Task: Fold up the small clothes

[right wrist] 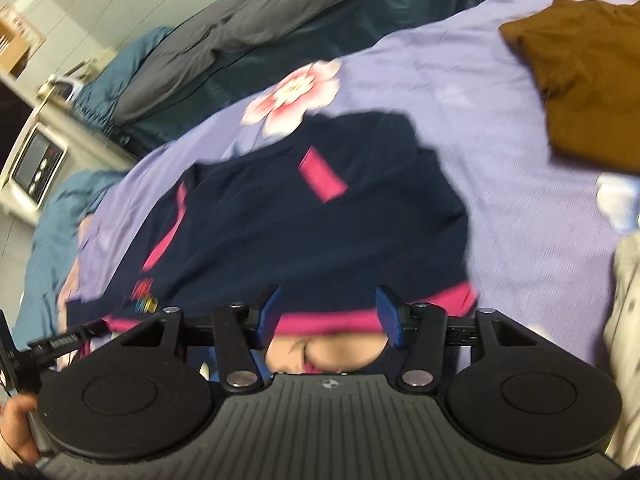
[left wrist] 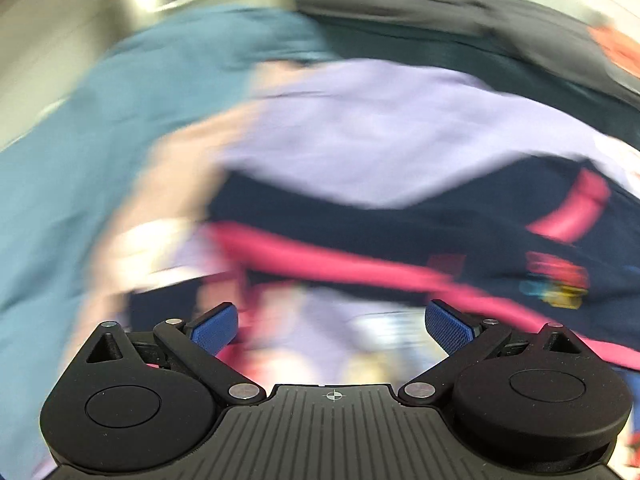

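Note:
A small navy garment with pink trim (right wrist: 312, 224) lies spread on a lilac flowered bedsheet (right wrist: 500, 120). My right gripper (right wrist: 327, 312) is open, its blue fingers (right wrist: 390, 312) standing over the garment's near pink hem. The left wrist view is blurred by motion. It shows the same navy garment (left wrist: 420, 232) with its pink band (left wrist: 340, 264) ahead of my left gripper (left wrist: 331, 320), which is open and empty just above the cloth.
A folded brown garment (right wrist: 588, 80) lies on the sheet at the far right. A grey pillow (right wrist: 240, 32) and teal bedding (right wrist: 52, 240) lie beyond and to the left. A white appliance (right wrist: 36, 164) stands at the left edge. A pale cloth (right wrist: 624, 320) lies at the right edge.

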Available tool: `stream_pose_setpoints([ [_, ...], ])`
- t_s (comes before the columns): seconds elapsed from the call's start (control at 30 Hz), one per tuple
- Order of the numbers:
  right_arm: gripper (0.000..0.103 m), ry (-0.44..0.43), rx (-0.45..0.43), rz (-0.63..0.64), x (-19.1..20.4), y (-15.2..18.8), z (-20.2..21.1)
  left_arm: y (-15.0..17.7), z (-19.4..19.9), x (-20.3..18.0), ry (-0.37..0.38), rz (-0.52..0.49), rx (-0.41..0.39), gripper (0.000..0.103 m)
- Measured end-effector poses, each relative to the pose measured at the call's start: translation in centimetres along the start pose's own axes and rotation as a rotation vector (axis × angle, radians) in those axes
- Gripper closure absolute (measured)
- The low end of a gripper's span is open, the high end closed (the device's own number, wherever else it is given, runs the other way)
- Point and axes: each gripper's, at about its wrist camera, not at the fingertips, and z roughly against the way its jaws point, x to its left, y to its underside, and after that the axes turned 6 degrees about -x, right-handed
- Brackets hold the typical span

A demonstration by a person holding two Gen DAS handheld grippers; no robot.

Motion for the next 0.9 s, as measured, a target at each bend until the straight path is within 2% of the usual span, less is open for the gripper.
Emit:
stream_pose_setpoints([
  [0.03,0.042,-0.003,0.010,-0.005,0.3,0.5,-0.2,0.3,0.2,2.1,-0.057,0.028,0.001,0.000],
  [0.1,0.042,-0.015,0.033,-0.023,0.8,1.8,0.2,0.8,0.6,5.9,-0.109,0.089,0.022,0.000],
  [0.2,0.042,-0.019,0.076,-0.036,1.7,3.2,-0.2,1.5,1.4,10.1,-0.120,0.235,0.047,0.000],
  [0.33,0.042,-0.038,0.103,-0.027,3.1,4.0,-0.6,2.5,0.5,13.3,-0.087,0.410,0.103,0.000],
  [0.5,0.038,-0.053,0.114,0.007,4.5,4.1,-0.8,3.2,-2.3,12.5,-0.072,0.415,0.193,0.000],
  [0.6,0.037,-0.053,0.111,0.016,4.9,4.2,-0.5,3.2,-2.3,11.5,-0.088,0.399,0.170,0.000],
  [0.63,0.037,-0.051,0.113,0.016,4.9,4.3,-0.5,3.0,-2.1,11.1,-0.093,0.374,0.158,0.004],
  [0.7,0.037,-0.044,0.119,0.003,4.7,4.6,-0.5,2.4,-2.2,10.9,-0.101,0.340,0.151,0.026],
  [0.73,0.036,-0.039,0.122,-0.008,4.4,4.7,-0.5,2.2,-1.9,11.1,-0.083,0.342,0.146,0.033],
  [0.77,0.036,-0.033,0.126,-0.022,4.2,4.8,-0.5,1.9,-1.6,11.5,-0.071,0.347,0.145,0.045],
  [0.8,0.036,-0.025,0.132,-0.035,3.9,4.9,-0.5,1.4,-1.4,11.9,-0.056,0.354,0.131,0.052],
  [0.83,0.036,-0.016,0.135,-0.043,3.7,5.0,-0.5,0.9,-0.5,12.7,-0.037,0.358,0.102,0.053],
  [0.87,0.036,-0.011,0.134,-0.049,3.5,5.1,-0.4,0.3,0.4,13.4,-0.030,0.357,0.066,0.066],
  [0.9,0.036,-0.009,0.132,-0.051,3.4,5.2,-0.4,-0.4,1.3,14.2,-0.041,0.347,0.023,0.067],
])
